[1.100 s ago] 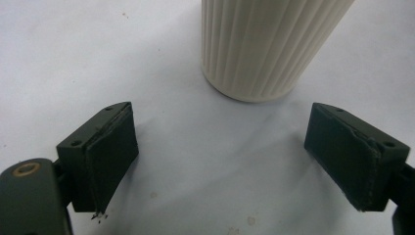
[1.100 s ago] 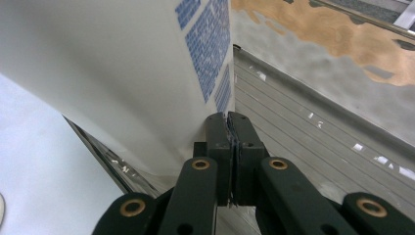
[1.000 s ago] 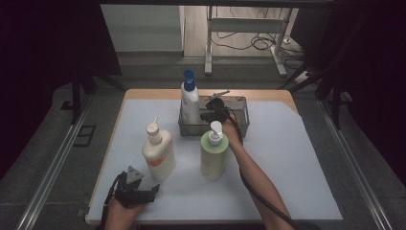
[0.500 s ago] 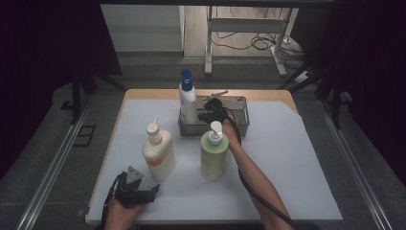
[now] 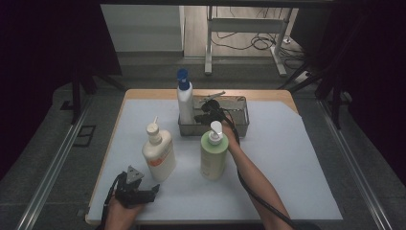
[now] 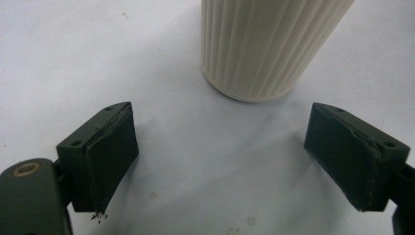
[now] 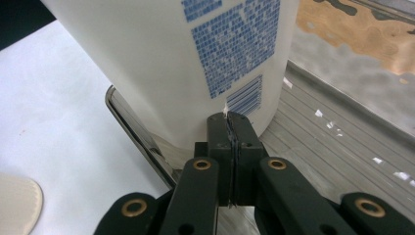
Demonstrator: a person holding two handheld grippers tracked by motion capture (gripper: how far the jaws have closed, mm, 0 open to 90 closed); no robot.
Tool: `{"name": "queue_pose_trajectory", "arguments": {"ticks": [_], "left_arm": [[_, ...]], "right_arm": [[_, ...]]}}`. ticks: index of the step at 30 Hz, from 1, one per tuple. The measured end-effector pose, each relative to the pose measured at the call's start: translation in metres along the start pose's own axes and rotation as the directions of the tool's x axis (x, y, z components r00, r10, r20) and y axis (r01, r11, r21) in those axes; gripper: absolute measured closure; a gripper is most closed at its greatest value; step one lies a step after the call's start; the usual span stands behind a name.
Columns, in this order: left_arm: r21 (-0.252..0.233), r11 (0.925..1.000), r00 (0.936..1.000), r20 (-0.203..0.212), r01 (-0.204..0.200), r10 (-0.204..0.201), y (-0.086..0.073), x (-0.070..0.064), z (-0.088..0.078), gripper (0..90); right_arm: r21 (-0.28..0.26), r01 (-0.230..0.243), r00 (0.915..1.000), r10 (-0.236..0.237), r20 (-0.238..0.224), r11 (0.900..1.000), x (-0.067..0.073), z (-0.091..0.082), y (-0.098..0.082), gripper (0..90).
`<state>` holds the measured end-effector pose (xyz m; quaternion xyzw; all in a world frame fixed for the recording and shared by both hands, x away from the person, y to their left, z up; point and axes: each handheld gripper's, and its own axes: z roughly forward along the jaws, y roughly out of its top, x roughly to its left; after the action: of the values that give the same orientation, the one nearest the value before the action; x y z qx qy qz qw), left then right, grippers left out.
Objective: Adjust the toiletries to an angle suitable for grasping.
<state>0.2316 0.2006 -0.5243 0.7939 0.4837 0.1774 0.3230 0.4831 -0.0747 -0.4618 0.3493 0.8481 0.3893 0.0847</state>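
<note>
We are holding the right tool [image 5: 203, 112] with its jaws together and empty, its tip pressing against the base of the white bottle [image 5: 185, 103], which is standing upright at the tray's [image 5: 242, 125] left end. The bottle is lying straight ahead of it. The left tool [image 5: 143, 194], jaws apart, is resting on the worktop [image 5: 297, 158] near the cream bottle [image 5: 158, 152].

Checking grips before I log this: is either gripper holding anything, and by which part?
Nothing. The right gripper is shut empty beside the white bottle; the left gripper is open.
</note>
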Motion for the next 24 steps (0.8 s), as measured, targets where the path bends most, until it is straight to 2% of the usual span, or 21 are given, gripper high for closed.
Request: {"name": "queue_pose_trajectory", "arguments": {"ticks": [13,16,24], "left_arm": [[0.000,1.0000,1.0000,0.000,-0.001,0.001,0.0000,0.0000,0.0000,12.0],[0.000,1.0000,1.0000,0.000,0.000,0.000,0.0000,0.0000,0.0000,12.0],[-0.001,1.0000,1.0000,0.000,0.000,0.000,-0.0001,0.0000,0.0000,12.1]], "right_arm": [[0.003,-0.001,1.0000,0.001,0.002,1.000,0.0012,-0.0005,0.0001,88.7],[0.015,0.015,0.9997,-0.015,0.022,1.000,0.0010,-0.0016,0.0003,85.2],[0.015,0.020,0.9996,-0.020,0.020,1.000,0.0004,-0.0050,-0.0002,79.7]]}}
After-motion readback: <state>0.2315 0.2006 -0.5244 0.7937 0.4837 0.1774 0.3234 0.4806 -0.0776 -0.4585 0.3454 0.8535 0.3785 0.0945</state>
